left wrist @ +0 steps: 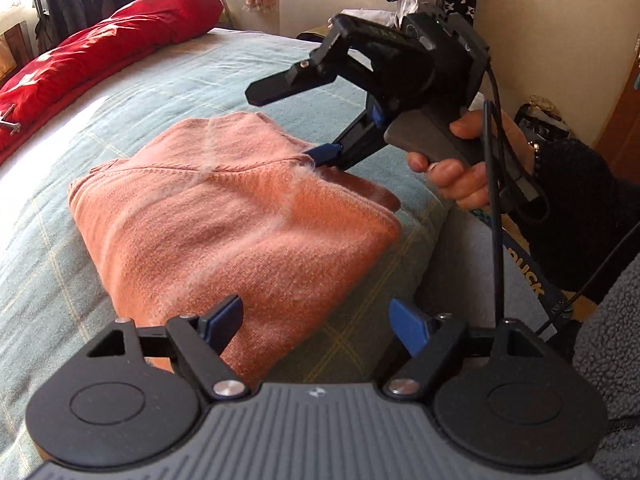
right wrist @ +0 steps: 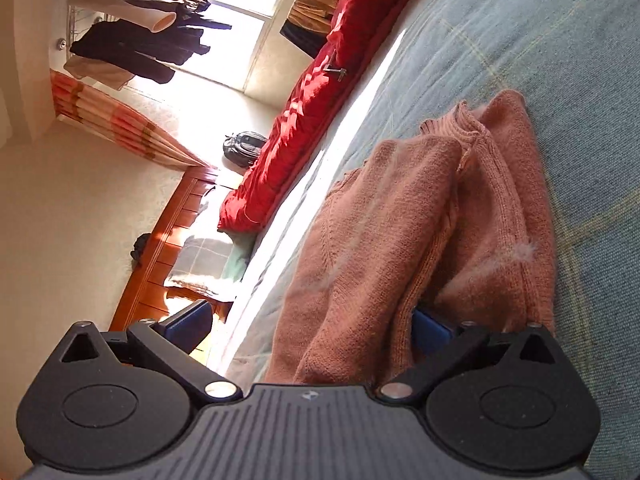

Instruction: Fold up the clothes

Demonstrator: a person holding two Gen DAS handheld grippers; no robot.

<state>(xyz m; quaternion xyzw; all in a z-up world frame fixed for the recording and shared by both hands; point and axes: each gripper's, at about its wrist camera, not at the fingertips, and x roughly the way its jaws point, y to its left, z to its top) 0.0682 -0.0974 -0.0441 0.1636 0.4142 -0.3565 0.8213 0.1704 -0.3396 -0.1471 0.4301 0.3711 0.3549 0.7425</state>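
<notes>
Left wrist view: the left gripper (left wrist: 316,326) hangs over the near corner of the sweater (left wrist: 224,216), jaws spread wide. Nothing lies between its blue pads (left wrist: 408,326); neither presses on the knit, though the left one stands just over the sweater's near edge. The sweater, salmon-pink and folded into a rough rectangle, lies on the blue-green bedspread (left wrist: 132,92), near the bed's edge. White fluff streaks its top. Beyond it the right gripper (left wrist: 304,120) comes in from the right, held by a hand (left wrist: 460,160) in a dark sleeve. Its jaws are spread too: the upper finger stands clear in the air, and the lower finger's blue tip (left wrist: 324,154) is tucked into the fold at the sweater's far right edge, touching the knit. A red duvet (left wrist: 100,52) lies along the far side of the bed.

Right wrist view: the picture is rolled to one side. The right gripper (right wrist: 312,324) is wide open. Its left pad (right wrist: 188,320) is in free air, well apart from the cloth. Its right pad (right wrist: 430,330) is slid in between layers of the sweater (right wrist: 384,208), with knit on both sides of it. The jaws pinch nothing. The sweater's ribbed collar faces away. The red duvet (right wrist: 304,120) runs behind, with clothes (right wrist: 136,48) hanging by the window.
</notes>
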